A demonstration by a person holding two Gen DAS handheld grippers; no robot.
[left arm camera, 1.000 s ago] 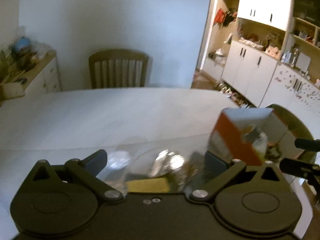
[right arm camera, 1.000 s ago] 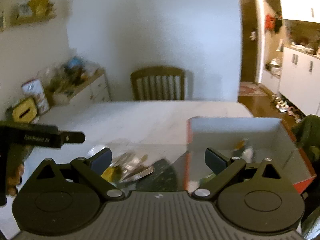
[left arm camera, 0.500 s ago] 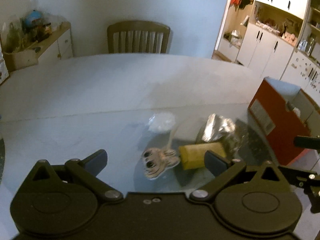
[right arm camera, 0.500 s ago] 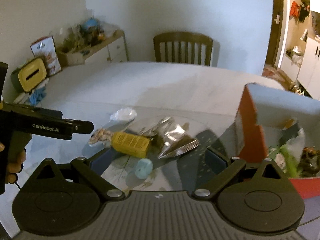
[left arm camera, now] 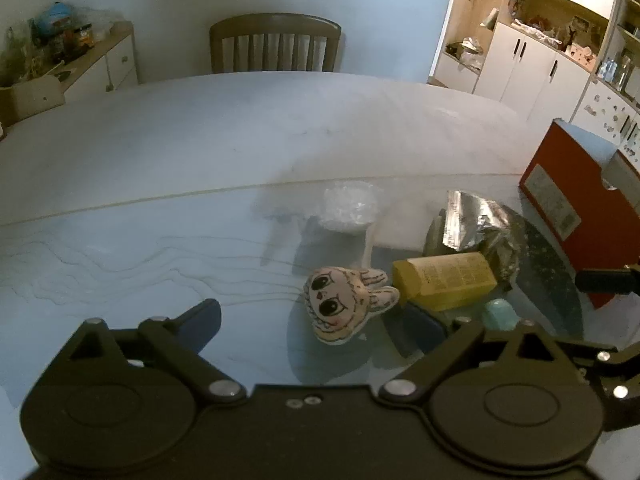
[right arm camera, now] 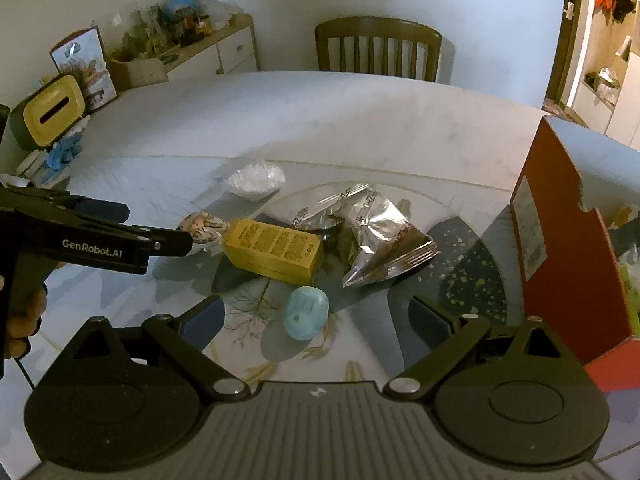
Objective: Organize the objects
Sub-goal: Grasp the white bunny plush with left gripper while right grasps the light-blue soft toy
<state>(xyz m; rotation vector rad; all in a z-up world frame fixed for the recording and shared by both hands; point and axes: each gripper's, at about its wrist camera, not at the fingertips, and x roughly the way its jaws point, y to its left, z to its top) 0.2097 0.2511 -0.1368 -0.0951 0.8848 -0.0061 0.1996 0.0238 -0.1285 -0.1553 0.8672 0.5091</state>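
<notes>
Left wrist view: we hold the left gripper [left arm camera: 316,330] over the glass table [left arm camera: 168,248], its jaws wide apart and just narrowing a little, nothing pressed between them. The plush face toy [left arm camera: 346,306] lies between the fingertip lines, close to the right pad. The yellow box [left arm camera: 446,280] lies just beside the toy on the right, with the light blue capsule [left arm camera: 498,316] in front of it. A crumpled foil packet [left arm camera: 474,220] and a clear bag of white stuff [left arm camera: 350,210] lie behind. The red carton [left arm camera: 560,216] stands at the right edge.

Right wrist view: we see the right gripper [right arm camera: 316,326] spread wide and empty, the blue capsule on the table between its fingers. A hand [right arm camera: 22,316] grips the other tool's handle at the left.
</notes>
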